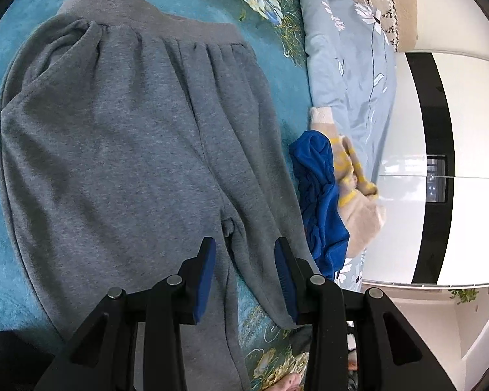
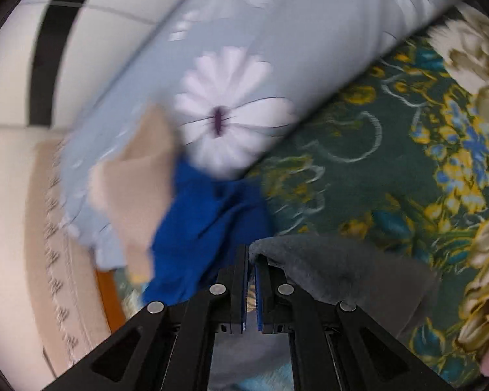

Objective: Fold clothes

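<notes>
Grey sweatpants [image 1: 124, 137] lie flat on a teal floral bedspread [image 1: 270, 52], waistband at the top, legs running toward the camera. My left gripper [image 1: 246, 247] is open just above the crotch, one finger over each leg, holding nothing. In the blurred right wrist view my right gripper [image 2: 251, 252] is shut on a fold of the grey sweatpants fabric [image 2: 335, 270], lifted off the bedspread [image 2: 375, 169].
A blue garment [image 1: 319, 195] and a beige and yellow knit [image 1: 355, 192] lie heaped to the right of the pants, against a light blue flowered pillow [image 1: 352, 65]. White cabinets [image 1: 466, 169] stand beyond the bed. The pillow [image 2: 231, 97] and blue garment [image 2: 208, 221] lie ahead of my right gripper.
</notes>
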A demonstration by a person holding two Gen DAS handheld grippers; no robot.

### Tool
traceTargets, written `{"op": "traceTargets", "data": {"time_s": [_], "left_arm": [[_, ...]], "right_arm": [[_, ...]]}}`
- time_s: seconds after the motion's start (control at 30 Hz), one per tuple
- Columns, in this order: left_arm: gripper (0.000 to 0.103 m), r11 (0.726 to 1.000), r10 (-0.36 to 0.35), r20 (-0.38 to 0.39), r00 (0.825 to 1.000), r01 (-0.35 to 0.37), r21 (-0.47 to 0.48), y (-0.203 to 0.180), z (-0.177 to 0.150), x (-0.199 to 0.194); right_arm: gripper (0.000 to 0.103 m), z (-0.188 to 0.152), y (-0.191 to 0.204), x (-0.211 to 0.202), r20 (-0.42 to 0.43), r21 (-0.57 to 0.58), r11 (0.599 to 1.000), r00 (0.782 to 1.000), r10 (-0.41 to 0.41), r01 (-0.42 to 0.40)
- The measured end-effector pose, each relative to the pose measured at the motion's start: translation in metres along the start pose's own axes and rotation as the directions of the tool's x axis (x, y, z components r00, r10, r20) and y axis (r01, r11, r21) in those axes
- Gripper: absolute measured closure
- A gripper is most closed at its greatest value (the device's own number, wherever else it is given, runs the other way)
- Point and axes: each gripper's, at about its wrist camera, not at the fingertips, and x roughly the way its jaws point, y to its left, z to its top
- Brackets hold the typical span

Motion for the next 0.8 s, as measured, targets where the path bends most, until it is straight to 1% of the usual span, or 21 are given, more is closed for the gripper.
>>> {"op": "traceTargets", "data": {"time_s": [0.07, 0.1, 0.17, 0.2, 0.23, 0.3, 0.33, 0.4, 0.5, 0.53, 0.6, 0.7, 0.77, 0.8], "left_arm": [[0.064, 1.000, 0.008, -0.001, 1.000, -0.008, -0.001, 0.001, 0.000, 0.003], [0.064, 1.000, 0.014, -0.004, 1.000, -0.014, 0.001, 0.000, 0.000, 0.006], [0.064, 1.000, 0.028, -0.014, 1.000, -0.028, 0.010, -0.002, 0.000, 0.012], [0.064, 0.999, 0.037, -0.019, 0.999, -0.037, 0.016, -0.003, 0.000, 0.015], [0.064, 0.999, 0.047, -0.024, 0.999, -0.046, 0.022, -0.004, 0.000, 0.017], [0.064, 0.998, 0.062, -0.033, 0.997, -0.061, 0.032, -0.005, -0.001, 0.021], [0.064, 0.997, 0.067, -0.037, 0.997, -0.066, 0.034, -0.005, -0.001, 0.023], [0.064, 0.997, 0.068, -0.040, 0.997, -0.066, 0.030, -0.005, -0.001, 0.024], [0.064, 0.998, 0.058, -0.041, 0.997, -0.057, 0.018, -0.003, 0.000, 0.025], [0.064, 0.999, 0.053, -0.041, 0.998, -0.053, 0.012, -0.002, 0.000, 0.025], [0.064, 0.999, 0.045, -0.042, 0.998, -0.045, 0.000, -0.001, -0.001, 0.025], [0.064, 0.999, 0.046, -0.047, 0.998, -0.045, 0.005, -0.002, -0.002, 0.024], [0.064, 0.999, 0.052, -0.047, 0.998, -0.051, 0.013, -0.004, -0.002, 0.024], [0.064, 0.999, 0.053, -0.047, 0.997, -0.053, 0.015, -0.005, -0.003, 0.025]], "right_arm": [[0.095, 0.010, -0.007, 0.014, -0.011, 0.032, 0.999, 1.000, 0.018, -0.018], [0.095, 0.014, -0.009, 0.021, -0.023, 0.048, 0.998, 0.999, 0.034, -0.033], [0.094, 0.019, -0.012, 0.021, -0.025, 0.052, 0.997, 0.998, 0.062, -0.061], [0.086, 0.022, -0.013, 0.019, -0.021, 0.046, 0.996, 0.997, 0.078, -0.077], [0.070, 0.026, -0.011, 0.013, -0.001, 0.022, 0.995, 0.996, 0.093, -0.093], [0.047, 0.033, -0.009, -0.003, 0.047, -0.037, 0.992, 0.991, 0.124, -0.122], [0.047, 0.037, -0.007, -0.012, 0.072, -0.071, 0.988, 0.988, 0.140, -0.134], [0.047, 0.042, -0.007, -0.031, 0.100, -0.129, 0.983, 0.985, 0.143, -0.130], [0.047, 0.039, -0.027, -0.051, 0.119, -0.170, 0.985, 0.991, 0.058, -0.038], [0.047, 0.035, -0.038, -0.056, 0.126, -0.165, 0.986, 0.992, 0.029, -0.008], [0.047, 0.024, -0.069, -0.064, 0.134, -0.099, 0.995, 0.991, -0.013, 0.026], [0.047, 0.006, -0.113, -0.068, 0.113, 0.025, 1.000, 0.994, 0.001, -0.004], [0.047, -0.005, -0.131, -0.065, 0.089, 0.081, 0.996, 0.996, 0.016, -0.023], [0.047, -0.009, -0.135, -0.058, 0.063, 0.093, 0.995, 0.998, 0.030, -0.036]]}}
